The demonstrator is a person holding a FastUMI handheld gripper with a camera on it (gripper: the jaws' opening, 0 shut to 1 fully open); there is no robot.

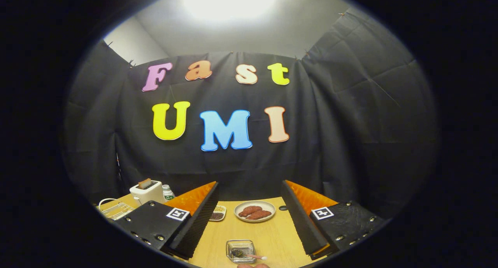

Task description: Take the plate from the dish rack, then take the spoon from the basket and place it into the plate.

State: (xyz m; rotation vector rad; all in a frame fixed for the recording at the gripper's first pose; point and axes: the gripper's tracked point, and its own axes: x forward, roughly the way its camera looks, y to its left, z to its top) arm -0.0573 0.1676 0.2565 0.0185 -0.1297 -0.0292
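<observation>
Wooden table (272,233), my gripper (249,237) held above it, fingers spread wide with nothing between them.
Between the fingers, low and near me, sits the wire basket (241,250) with the spoon (249,255) lying inside. Beyond it a plate (255,211) carries food; the dish rack (116,210) stands off left, near a toaster (147,191).

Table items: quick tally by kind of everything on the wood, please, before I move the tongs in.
Dishes with food: 2, a plate of reddish-brown patties and a small dish
Wire baskets: 1, basket holding a spoon, between the open tongs
Racks: 1, dish rack
Toasters: 1, toaster
Bottles: 1, bottle
Total: 6, plus the spoon
</observation>
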